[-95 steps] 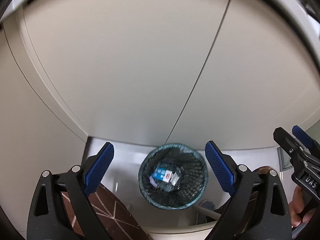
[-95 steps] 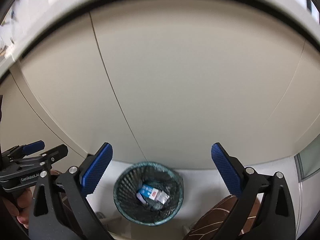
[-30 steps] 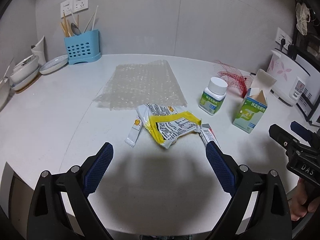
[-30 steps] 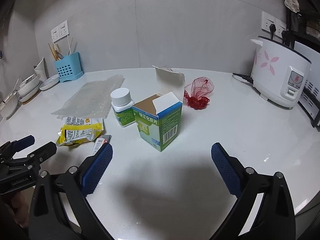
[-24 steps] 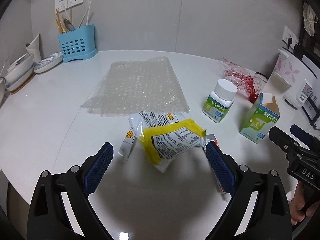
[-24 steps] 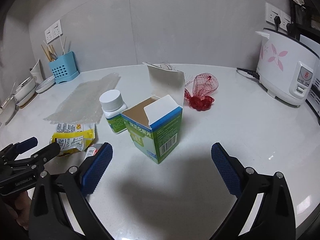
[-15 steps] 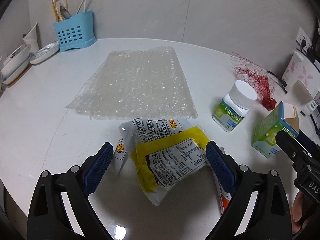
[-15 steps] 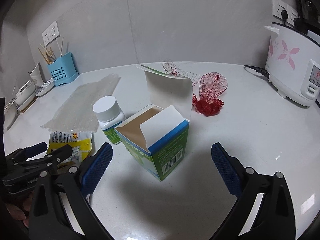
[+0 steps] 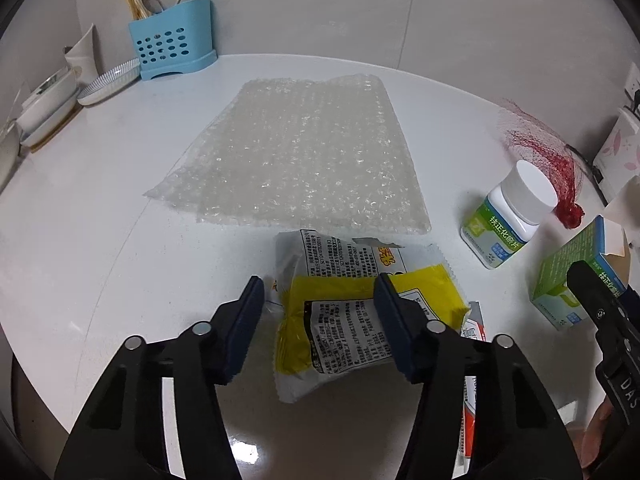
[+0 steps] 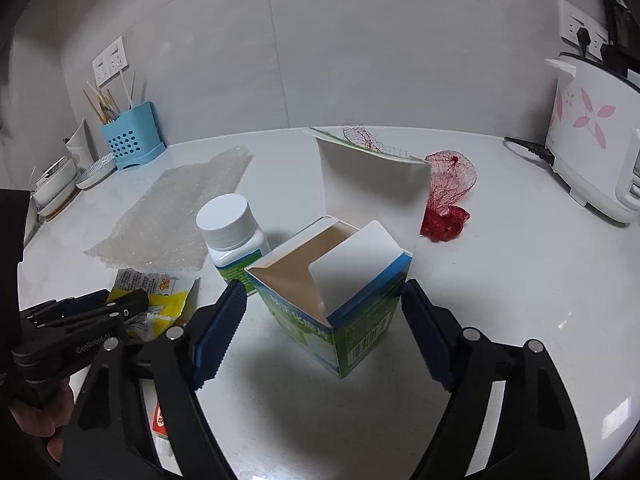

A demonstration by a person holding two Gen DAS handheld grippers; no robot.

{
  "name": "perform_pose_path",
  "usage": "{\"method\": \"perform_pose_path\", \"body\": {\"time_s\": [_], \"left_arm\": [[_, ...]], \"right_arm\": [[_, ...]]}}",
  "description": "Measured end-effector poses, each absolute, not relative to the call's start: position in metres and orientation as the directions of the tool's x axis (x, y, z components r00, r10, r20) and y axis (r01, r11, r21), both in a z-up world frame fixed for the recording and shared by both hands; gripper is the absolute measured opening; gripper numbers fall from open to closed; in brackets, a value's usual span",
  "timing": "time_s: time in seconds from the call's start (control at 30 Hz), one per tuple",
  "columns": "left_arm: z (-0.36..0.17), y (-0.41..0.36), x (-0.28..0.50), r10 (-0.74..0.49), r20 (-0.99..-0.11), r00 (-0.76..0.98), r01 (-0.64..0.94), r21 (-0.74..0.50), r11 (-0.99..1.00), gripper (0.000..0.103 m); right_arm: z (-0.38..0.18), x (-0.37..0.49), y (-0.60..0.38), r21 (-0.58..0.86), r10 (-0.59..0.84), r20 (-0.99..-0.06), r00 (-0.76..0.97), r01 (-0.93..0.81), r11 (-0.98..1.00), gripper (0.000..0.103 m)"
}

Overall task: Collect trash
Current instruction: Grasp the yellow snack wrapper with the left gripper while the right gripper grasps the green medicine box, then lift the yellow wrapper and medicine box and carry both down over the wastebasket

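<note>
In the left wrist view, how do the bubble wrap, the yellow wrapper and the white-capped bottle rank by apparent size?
1. bubble wrap, clearly largest.
2. yellow wrapper, though its nearness to the camera enlarges it.
3. white-capped bottle, smallest.

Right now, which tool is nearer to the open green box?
Right. The right tool straddles the green box, closing. The left tool closes around the yellow wrapper, farther away.

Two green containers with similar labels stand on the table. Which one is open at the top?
The cardboard box, between the right tool's closing jaws: its flaps stand up. The bottle beside it keeps its white cap on.
</note>
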State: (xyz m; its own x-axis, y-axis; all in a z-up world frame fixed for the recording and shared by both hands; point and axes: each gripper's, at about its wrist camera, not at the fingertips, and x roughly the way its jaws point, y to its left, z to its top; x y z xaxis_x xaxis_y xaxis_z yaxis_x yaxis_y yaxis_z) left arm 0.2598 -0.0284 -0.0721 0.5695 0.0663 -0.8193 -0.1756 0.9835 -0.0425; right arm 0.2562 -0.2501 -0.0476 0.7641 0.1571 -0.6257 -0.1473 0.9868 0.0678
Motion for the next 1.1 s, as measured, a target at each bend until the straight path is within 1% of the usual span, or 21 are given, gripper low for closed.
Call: {"method": "perform_pose_path", "body": {"time_s": [0.07,0.1,0.13,0.17,0.3,0.4,0.57,1.1], "left_arm": [[-0.072,-0.029,0.259,0.069,-0.819,0.569,-0.175,-0.039,0.984,0.040],[-0.072,-0.028,0.258,0.070,-0.819,0.569,-0.179,-0.040,0.983,0.037],[-0.071,-0.027,0.258,0.069,-0.818,0.572,-0.182,-0.044,0.982,0.027],[-0.070,-0.026,0.257,0.065,-0.816,0.574,-0.181,-0.050,0.982,0.020],[-0.070,-0.025,0.254,0.058,-0.809,0.584,-0.172,-0.053,0.984,0.014],[-0.070,-0.024,0.251,0.052,-0.804,0.593,-0.167,-0.059,0.984,0.011],[-0.065,-0.024,0.246,0.048,-0.792,0.609,-0.157,-0.062,0.986,0.010],[-0.051,-0.019,0.219,0.039,-0.766,0.641,-0.146,-0.072,0.987,0.008]], "right_arm": [[-0.048,0.256,-0.248,0.054,0.148,-0.627,0.765,-0.147,0.988,0.068],[-0.048,0.256,-0.247,0.048,0.143,-0.626,0.767,-0.145,0.988,0.067],[-0.048,0.256,-0.246,0.044,0.140,-0.624,0.769,-0.145,0.988,0.067],[-0.048,0.255,-0.245,0.039,0.137,-0.622,0.771,-0.144,0.989,0.065],[-0.048,0.252,-0.244,0.029,0.129,-0.613,0.779,-0.141,0.990,0.059],[-0.047,0.250,-0.242,0.016,0.120,-0.607,0.786,-0.139,0.990,0.057],[-0.046,0.247,-0.241,0.016,0.114,-0.602,0.791,-0.132,0.991,0.054],[-0.027,0.219,-0.246,0.020,0.113,-0.576,0.810,-0.124,0.992,0.054]]}}
